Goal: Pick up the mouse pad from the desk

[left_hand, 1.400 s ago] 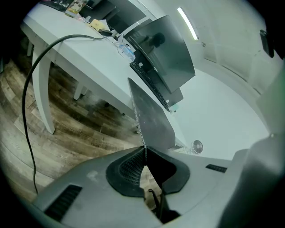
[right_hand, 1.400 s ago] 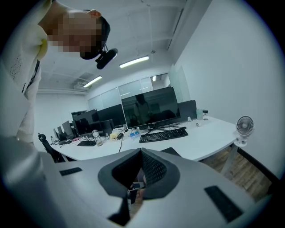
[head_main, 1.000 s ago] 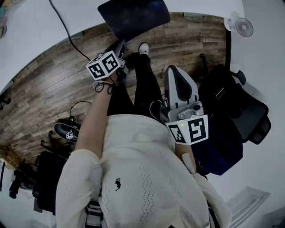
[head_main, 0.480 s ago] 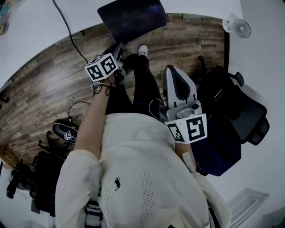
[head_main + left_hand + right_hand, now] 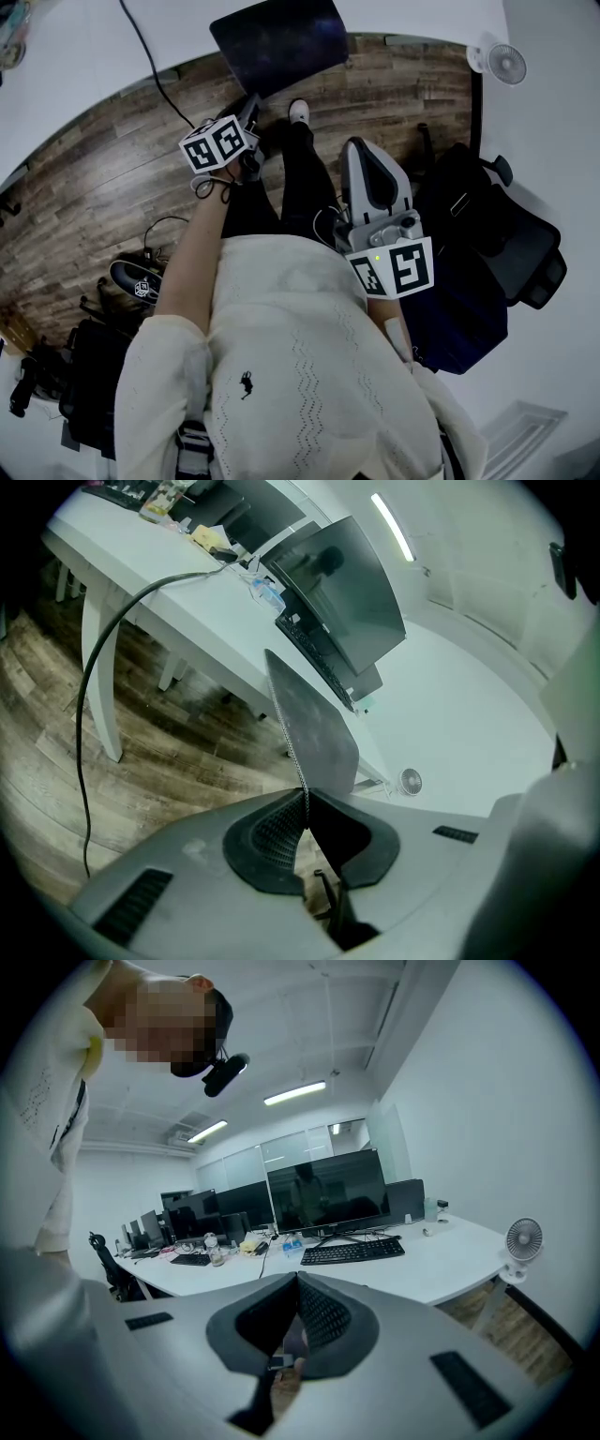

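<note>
The mouse pad (image 5: 277, 42) is a dark, thin sheet held in the air off the white desk (image 5: 75, 56), over the wooden floor. My left gripper (image 5: 251, 105) is shut on its near edge. In the left gripper view the mouse pad (image 5: 314, 728) rises edge-on from between the pressed jaws of the left gripper (image 5: 304, 797). My right gripper (image 5: 354, 148) hangs lower, beside the person's leg, away from the pad. In the right gripper view the right gripper (image 5: 298, 1281) has its jaws together with nothing between them.
A black cable (image 5: 141, 56) runs off the desk to the floor. A small white fan (image 5: 506, 64) stands at the top right, and a black chair with a bag (image 5: 487, 225) at the right. The desk (image 5: 450, 1251) carries monitors and a keyboard (image 5: 352, 1252).
</note>
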A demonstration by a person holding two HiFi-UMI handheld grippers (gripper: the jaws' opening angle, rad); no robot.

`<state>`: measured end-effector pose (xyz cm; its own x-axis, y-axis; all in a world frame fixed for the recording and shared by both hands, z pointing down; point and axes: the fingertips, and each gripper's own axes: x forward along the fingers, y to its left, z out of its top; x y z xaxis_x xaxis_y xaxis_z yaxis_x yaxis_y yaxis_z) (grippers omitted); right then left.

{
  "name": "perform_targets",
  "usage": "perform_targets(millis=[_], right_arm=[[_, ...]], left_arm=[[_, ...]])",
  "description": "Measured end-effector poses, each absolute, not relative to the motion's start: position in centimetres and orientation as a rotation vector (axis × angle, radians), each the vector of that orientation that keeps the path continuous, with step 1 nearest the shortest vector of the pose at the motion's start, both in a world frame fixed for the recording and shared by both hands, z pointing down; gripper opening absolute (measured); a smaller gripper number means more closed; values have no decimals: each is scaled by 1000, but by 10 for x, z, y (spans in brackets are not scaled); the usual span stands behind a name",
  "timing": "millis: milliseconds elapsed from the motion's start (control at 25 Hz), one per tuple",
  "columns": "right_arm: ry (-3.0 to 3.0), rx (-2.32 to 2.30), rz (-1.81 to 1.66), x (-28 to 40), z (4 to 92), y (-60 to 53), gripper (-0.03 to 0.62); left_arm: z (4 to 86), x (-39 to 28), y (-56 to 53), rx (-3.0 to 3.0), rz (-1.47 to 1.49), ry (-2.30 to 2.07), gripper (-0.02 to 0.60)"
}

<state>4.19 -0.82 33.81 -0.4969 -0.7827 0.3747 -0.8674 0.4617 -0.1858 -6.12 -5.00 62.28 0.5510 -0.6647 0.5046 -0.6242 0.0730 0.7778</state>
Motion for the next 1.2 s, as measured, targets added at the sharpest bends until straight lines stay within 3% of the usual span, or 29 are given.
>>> perform_targets(millis=[1200], right_arm=[[-2542,1287,480,29,332,-29,0]], left_arm=[[615,-75,-32,1614,-15,-1133,21]])
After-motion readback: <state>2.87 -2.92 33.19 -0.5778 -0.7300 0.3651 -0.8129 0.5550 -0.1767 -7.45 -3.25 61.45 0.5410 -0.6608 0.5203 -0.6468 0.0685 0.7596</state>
